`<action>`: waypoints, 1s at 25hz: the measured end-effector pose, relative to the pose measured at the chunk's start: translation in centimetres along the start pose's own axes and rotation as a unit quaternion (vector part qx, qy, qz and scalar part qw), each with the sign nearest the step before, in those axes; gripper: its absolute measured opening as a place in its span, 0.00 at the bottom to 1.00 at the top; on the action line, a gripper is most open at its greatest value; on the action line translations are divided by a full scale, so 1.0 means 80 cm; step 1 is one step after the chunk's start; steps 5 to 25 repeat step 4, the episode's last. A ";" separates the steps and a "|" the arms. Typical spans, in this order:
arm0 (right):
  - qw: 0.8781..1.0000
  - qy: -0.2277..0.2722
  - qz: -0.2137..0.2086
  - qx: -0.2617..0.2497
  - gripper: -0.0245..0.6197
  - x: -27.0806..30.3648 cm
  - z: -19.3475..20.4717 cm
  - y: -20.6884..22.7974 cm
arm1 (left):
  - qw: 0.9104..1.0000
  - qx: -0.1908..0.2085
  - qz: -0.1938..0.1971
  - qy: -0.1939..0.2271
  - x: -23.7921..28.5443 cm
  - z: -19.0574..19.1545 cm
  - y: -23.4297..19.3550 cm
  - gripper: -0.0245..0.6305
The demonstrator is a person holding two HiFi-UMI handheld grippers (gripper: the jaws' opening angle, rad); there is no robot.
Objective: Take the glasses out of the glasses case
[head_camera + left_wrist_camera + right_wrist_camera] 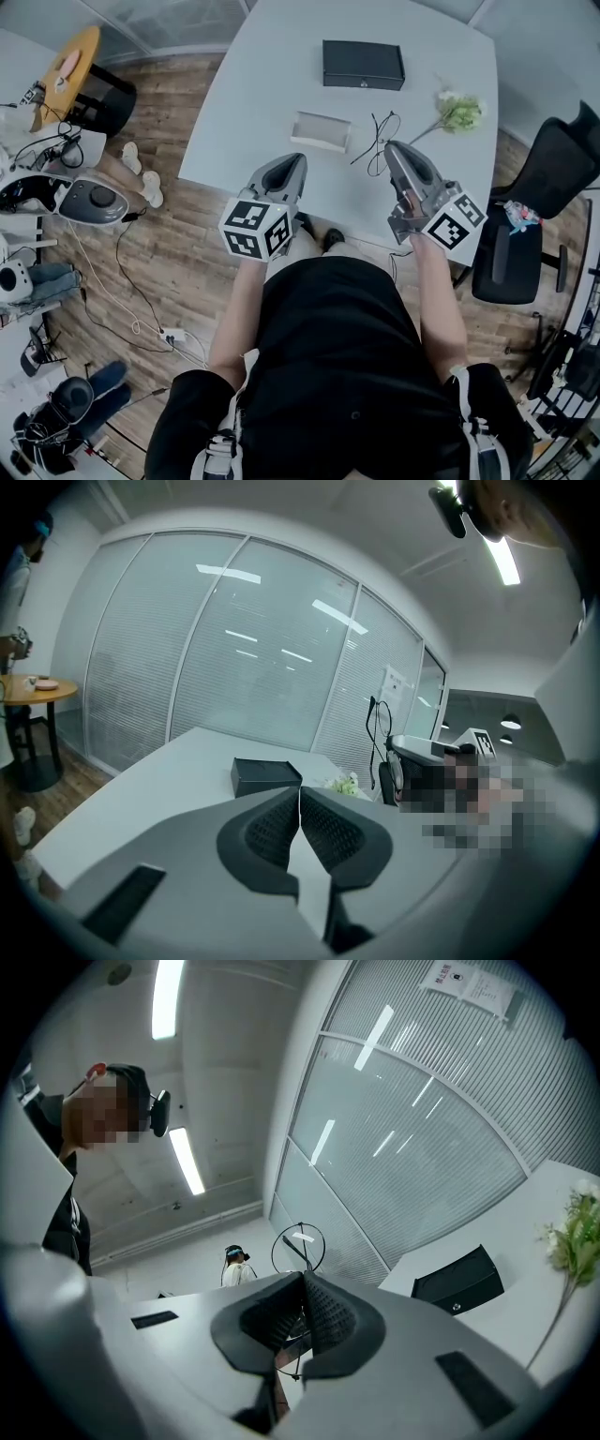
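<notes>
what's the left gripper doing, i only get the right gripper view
Observer: The left gripper has its jaws together with nothing between them.
Operator: anything on the table near it that i can't see
Observer: Yes, a pale flat rectangular object lies on the table just ahead of the left gripper, nearer the person than the black box.
Operator: and where are my glasses over the table
Observer: In the head view the glasses, pinched in the right gripper, hang above the table between that pale object and the flower.
</notes>
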State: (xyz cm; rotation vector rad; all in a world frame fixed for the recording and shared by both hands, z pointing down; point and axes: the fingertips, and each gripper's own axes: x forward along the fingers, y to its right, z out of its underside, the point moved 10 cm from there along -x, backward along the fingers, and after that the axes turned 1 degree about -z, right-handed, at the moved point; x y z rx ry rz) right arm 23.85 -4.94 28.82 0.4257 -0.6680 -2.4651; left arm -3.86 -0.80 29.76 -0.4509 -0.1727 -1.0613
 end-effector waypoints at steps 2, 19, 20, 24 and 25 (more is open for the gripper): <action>1.000 0.001 0.000 -0.001 0.07 -0.002 -0.002 -0.001 | 1.000 0.000 -0.001 -0.001 -0.001 0.000 0.002 0.07; 1.000 0.001 -0.001 -0.001 0.07 -0.005 -0.005 -0.002 | 1.000 -0.001 -0.001 -0.002 -0.003 -0.001 0.005 0.07; 1.000 0.001 -0.001 -0.001 0.07 -0.005 -0.005 -0.002 | 1.000 -0.001 -0.001 -0.002 -0.003 -0.001 0.005 0.07; 1.000 0.001 -0.001 -0.001 0.07 -0.005 -0.005 -0.002 | 1.000 -0.001 -0.001 -0.002 -0.003 -0.001 0.005 0.07; 1.000 0.001 -0.001 -0.001 0.07 -0.005 -0.005 -0.002 | 1.000 -0.001 -0.001 -0.002 -0.003 -0.001 0.005 0.07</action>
